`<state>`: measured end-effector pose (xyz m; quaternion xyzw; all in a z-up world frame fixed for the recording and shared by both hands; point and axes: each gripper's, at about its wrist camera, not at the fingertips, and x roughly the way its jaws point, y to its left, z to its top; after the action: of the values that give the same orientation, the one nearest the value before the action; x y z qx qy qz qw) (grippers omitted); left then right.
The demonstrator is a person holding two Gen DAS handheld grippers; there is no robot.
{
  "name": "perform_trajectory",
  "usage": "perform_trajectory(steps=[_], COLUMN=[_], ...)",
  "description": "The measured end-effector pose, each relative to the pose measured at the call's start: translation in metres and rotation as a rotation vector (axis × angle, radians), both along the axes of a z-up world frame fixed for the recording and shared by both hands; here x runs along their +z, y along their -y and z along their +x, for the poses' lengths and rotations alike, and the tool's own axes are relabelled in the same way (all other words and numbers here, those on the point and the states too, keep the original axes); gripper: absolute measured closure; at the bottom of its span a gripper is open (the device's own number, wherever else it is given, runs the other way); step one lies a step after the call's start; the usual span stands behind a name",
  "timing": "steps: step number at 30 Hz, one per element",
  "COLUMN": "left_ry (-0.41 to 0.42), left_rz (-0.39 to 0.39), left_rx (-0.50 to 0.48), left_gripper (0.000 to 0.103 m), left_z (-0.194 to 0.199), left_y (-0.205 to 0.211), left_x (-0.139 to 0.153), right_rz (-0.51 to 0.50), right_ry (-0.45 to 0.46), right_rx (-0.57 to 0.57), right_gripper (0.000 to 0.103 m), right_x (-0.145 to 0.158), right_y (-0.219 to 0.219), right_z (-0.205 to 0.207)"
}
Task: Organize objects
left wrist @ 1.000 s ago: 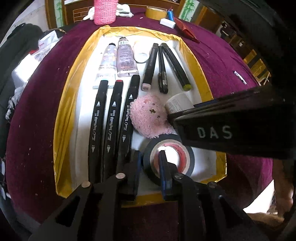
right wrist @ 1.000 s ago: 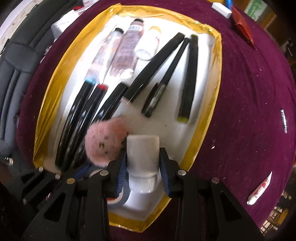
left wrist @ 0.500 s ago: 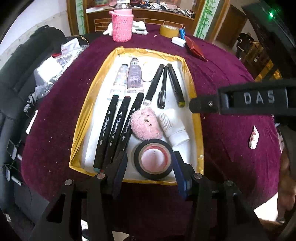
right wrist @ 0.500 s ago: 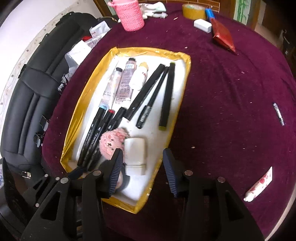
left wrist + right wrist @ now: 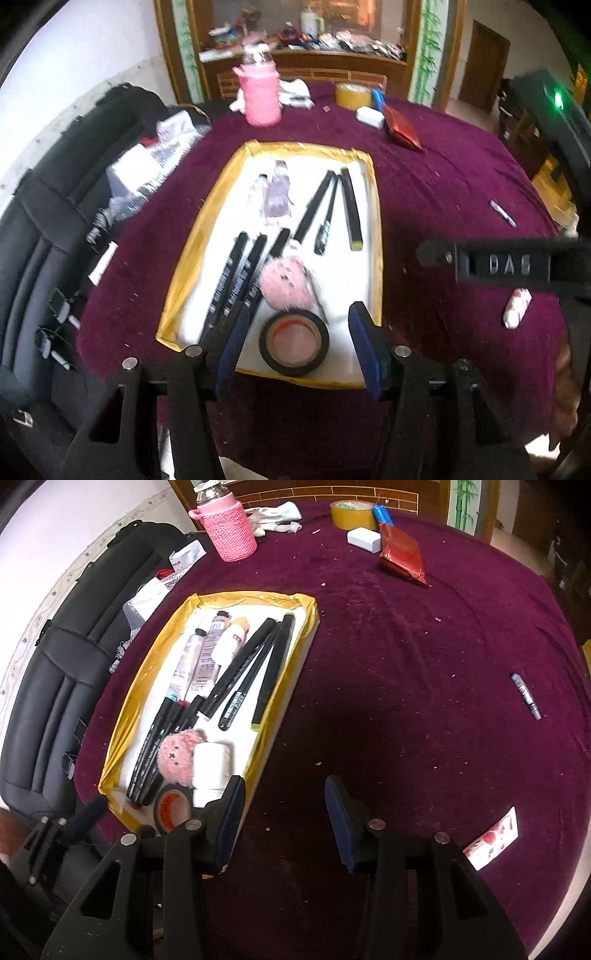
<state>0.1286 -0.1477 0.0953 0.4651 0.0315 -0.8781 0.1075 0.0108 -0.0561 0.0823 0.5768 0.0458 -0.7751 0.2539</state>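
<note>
A gold-rimmed white tray (image 5: 376, 206) (image 5: 144, 679) on the maroon cloth holds black markers (image 5: 225, 284) (image 5: 240, 664), paint tubes (image 5: 277, 192) (image 5: 212, 650), a pink pompom (image 5: 286, 282) (image 5: 176, 758), a white bottle (image 5: 212, 762) and a black tape roll (image 5: 294, 341) (image 5: 170, 806). My left gripper (image 5: 295, 341) is open and empty, raised over the tray's near edge. My right gripper (image 5: 282, 814) is open and empty, raised over the cloth to the right of the tray.
A small patterned tube (image 5: 517, 308) (image 5: 493, 836) and a pen (image 5: 502, 213) (image 5: 526, 696) lie on the cloth at right. A pink knitted bottle holder (image 5: 232, 530), yellow tape (image 5: 351, 513), a white eraser (image 5: 364, 539) and a red packet (image 5: 402, 552) sit at the back. A black chair (image 5: 48, 686) stands left.
The left gripper let go of the tape roll and the right let go of the white bottle; both opened and drew back and up from the tray.
</note>
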Motion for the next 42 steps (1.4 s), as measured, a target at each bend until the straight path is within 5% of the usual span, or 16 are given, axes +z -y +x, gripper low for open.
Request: perform_trajectory(steps=[4,7,8,11,23,42], left_ry=[-0.151,-0.342,-0.402,-0.536,-0.358,-0.211], left_rz=[-0.153,-0.270,-0.277,-0.244,-0.096,-0.056], left_rx=[0.083,0.149,0.158,0.177,0.140,0.108], left_gripper=[0.053,0.023,0.000,0.001,0.001,0.001], left_z=[0.011,0.031,0.038,0.052,0.027,0.008], left_y=[-0.002,-0.006,-0.007,-0.006,0.008,0.033], left_x=[0.031,0.065,0.075,0.096,0.074,0.042], right_rz=[0.000,0.000,-0.002,-0.003,0.035,0.157], right_ry=[-0.011,-0.021,-0.025,-0.045,-0.134,-0.309], right_rx=[0.011,0.018,0.020,0.029,0.070,0.162], right_gripper=[0.060,0.060,0.060,0.060,0.060,0.056], right_x=[0.000,0.000,0.001,0.004,0.013,0.020], right_y=[-0.003,-0.004,-0.004,-0.001,0.008,0.042], right_z=[0.000,0.000,0.001,0.002,0.019,0.056])
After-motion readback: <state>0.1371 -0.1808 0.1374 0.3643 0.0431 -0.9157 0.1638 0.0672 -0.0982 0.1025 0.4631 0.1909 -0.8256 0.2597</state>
